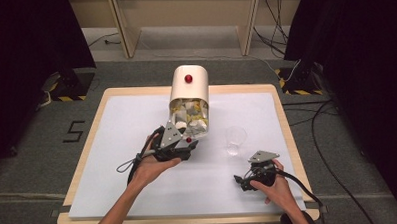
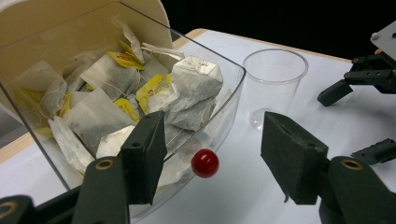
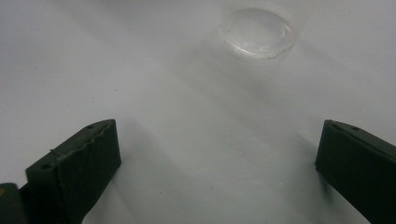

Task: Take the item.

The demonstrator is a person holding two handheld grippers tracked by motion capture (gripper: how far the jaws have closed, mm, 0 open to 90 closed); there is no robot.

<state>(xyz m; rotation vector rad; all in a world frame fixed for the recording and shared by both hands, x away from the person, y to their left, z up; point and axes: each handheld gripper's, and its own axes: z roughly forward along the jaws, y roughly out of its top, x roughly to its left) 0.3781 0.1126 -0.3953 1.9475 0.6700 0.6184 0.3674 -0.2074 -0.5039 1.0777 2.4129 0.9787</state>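
Left tongs (image 2: 210, 158) released at red knob (image 2: 205, 163) – yellow tea-bag tags unreadable; right tongs (image 3: 217, 168) released.

One readable mark: a black digit "5" (image 1: 75, 131) on the grey floor, just off the table's left edge in the high view. Yellow paper tags (image 2: 122, 58) on the tea bags inside the clear plastic bin carry small red print, too blurred to read in the left gripper view. No other text readable.
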